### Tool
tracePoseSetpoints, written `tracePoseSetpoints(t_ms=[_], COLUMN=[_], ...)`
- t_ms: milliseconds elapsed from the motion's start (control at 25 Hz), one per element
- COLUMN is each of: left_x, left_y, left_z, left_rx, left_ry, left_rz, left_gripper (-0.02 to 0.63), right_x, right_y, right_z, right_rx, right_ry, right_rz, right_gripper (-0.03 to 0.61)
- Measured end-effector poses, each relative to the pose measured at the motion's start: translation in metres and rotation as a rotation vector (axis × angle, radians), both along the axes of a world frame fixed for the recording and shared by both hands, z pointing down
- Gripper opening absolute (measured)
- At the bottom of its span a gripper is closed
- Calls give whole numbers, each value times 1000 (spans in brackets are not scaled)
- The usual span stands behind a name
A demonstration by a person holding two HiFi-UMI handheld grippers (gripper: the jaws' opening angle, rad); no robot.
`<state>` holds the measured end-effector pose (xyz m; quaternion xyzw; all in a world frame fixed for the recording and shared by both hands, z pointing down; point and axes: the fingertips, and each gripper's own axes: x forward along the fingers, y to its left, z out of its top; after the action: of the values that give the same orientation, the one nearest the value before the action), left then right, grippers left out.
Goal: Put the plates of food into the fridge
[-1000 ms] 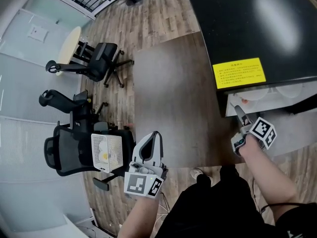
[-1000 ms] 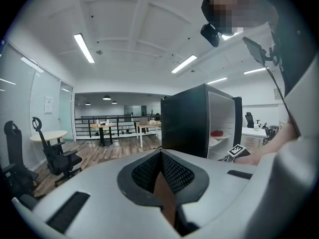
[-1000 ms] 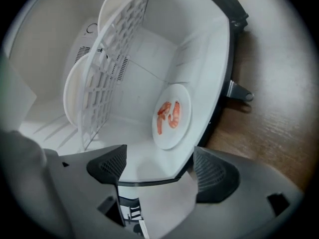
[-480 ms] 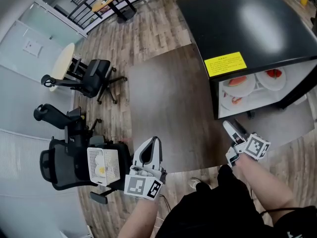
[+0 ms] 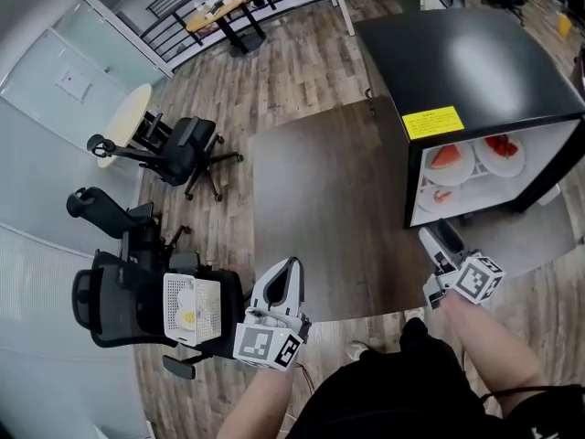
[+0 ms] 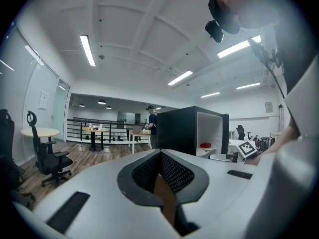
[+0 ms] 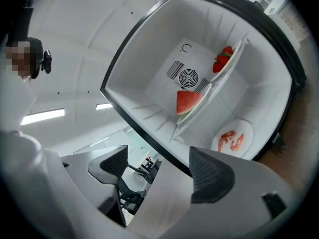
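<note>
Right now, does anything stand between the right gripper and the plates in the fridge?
Nothing visible does. The fridge stands open, and the right gripper, jaws apart and empty, looks in at the watermelon plate, the strawberry plate and the shrimp plate.

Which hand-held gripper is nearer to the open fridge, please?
Right. The right hand-held gripper sits just in front of the open fridge; the left hand-held gripper is well off to its left.

Black fridge [image 5: 475, 53] with yellow label [image 5: 432, 122] and white interior. Red watermelon [image 5: 444, 156] and red strawberries [image 5: 500, 144] on white plates [image 5: 460, 171]; brown wood-grain floor [image 5: 302, 53].
</note>
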<state>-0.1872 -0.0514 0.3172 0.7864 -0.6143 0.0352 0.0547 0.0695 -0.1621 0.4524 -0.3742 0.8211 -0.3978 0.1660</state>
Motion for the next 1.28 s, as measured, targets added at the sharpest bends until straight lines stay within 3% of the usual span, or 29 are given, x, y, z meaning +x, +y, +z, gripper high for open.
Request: tracePoseSetpoints(t_ms=[360, 600, 720, 1000, 1040, 1080, 1120, 1280], left_x=[-37, -51, -55, -71, -74, -76, -78, -82], left_y=[32, 50, 58, 62, 62, 62, 62, 61], left_z=[-8, -11, -11, -13, -13, -13, -15, -21], left_rx=[27, 40, 41, 61, 65, 68, 69, 73], left_ry=[16, 30, 38, 43, 42, 41, 40, 39], left_rz=[-75, -108, -120, -142, -143, -144, -145, -153], left_gripper=[3, 3, 3, 3, 3, 3, 3, 3], right_x=[-32, -54, -60, -62, -61, -60, -59, -55], right_y=[21, 40, 48, 49, 48, 47, 46, 44], right_z=[-33, -44, -45, -57, -59, -60, -61, -64], right_rx=[157, 289, 302, 364, 368, 370, 369, 363], right_ry=[219, 455, 490, 560, 567, 572, 572, 581], right_rz=[-113, -188, -197, -146, -131, -116, -106, -86], right_gripper=[397, 396, 396, 211, 153, 52, 8, 5])
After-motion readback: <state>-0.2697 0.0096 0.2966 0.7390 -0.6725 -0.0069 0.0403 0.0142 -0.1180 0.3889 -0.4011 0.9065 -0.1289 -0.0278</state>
